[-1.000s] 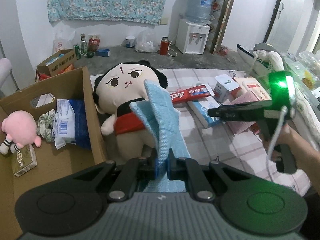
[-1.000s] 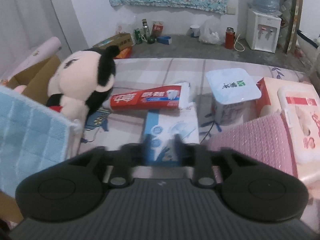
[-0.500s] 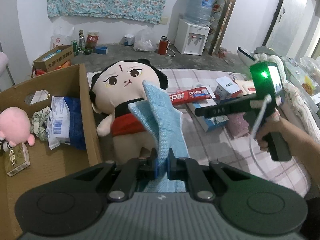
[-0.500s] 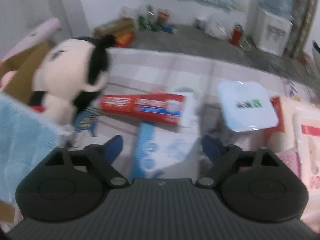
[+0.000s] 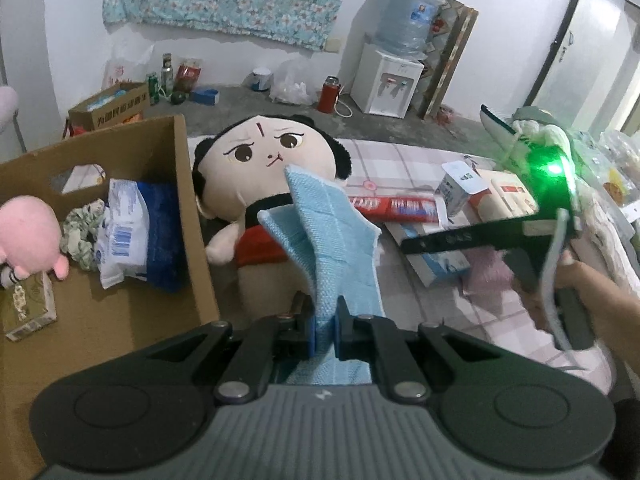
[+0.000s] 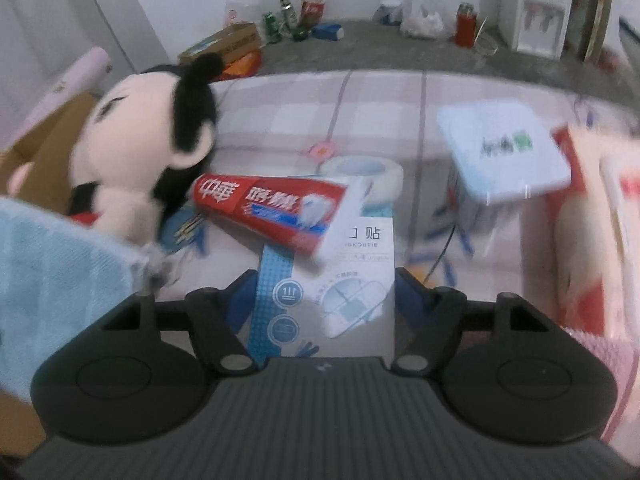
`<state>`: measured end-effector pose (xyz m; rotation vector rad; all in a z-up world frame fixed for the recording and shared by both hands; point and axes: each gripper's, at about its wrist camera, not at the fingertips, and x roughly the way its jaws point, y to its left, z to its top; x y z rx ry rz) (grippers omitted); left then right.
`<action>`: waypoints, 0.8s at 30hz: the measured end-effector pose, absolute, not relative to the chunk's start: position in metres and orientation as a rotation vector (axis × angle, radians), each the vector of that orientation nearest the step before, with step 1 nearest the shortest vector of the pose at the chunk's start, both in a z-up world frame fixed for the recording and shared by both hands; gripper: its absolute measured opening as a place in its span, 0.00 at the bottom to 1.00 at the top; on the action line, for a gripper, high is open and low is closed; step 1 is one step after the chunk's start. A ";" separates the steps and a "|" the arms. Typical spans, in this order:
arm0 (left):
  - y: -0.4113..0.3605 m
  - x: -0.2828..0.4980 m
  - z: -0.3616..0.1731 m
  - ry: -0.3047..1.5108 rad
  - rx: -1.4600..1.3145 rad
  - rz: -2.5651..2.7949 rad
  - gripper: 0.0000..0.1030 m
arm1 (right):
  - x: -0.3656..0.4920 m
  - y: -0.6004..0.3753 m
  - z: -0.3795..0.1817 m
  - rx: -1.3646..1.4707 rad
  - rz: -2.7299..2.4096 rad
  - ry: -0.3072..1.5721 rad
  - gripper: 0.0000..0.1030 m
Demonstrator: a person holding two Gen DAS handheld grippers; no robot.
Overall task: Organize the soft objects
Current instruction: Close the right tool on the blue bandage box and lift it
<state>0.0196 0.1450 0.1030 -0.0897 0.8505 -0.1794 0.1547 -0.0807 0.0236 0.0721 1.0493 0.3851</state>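
My left gripper [image 5: 325, 330] is shut on a light blue cloth [image 5: 332, 236], which stands up in front of a big-headed plush doll [image 5: 264, 156] lying on the checked bed sheet. The cloth also shows at the left edge of the right wrist view [image 6: 52, 272]. My right gripper [image 6: 324, 292] hovers low over a white and blue flat box [image 6: 340, 280]. Its jaws are closing, with the box between the fingers [image 6: 406, 292]; no firm press shows. A red toothpaste carton [image 6: 272, 208] lies across the box's far end. The left wrist view shows the right gripper [image 5: 404, 246] from the side.
A cardboard box [image 5: 188, 200] at left holds a pink plush [image 5: 28, 232], a scrunchie [image 5: 80, 236] and a blue and white pack [image 5: 124, 228]. A white cup [image 6: 504, 148], a tape roll [image 6: 360, 172], a red wipes pack [image 6: 592, 220] and a pink cloth [image 5: 484, 268] crowd the right.
The right gripper went from nearly shut to wide, then narrower, and dropped closer over the white and blue box. The left gripper kept its hold on the blue cloth and barely moved.
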 end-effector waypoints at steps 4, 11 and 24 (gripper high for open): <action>0.144 0.013 0.109 0.836 -0.066 -0.178 0.09 | 0.128 -0.098 0.032 0.176 0.409 1.069 0.69; 0.131 -0.008 0.129 0.817 -0.015 -0.160 0.08 | 0.074 -0.118 0.075 0.083 0.349 0.899 0.69; 0.120 -0.047 0.184 0.738 -0.033 -0.170 0.07 | 0.021 -0.154 0.154 0.175 0.379 0.747 0.69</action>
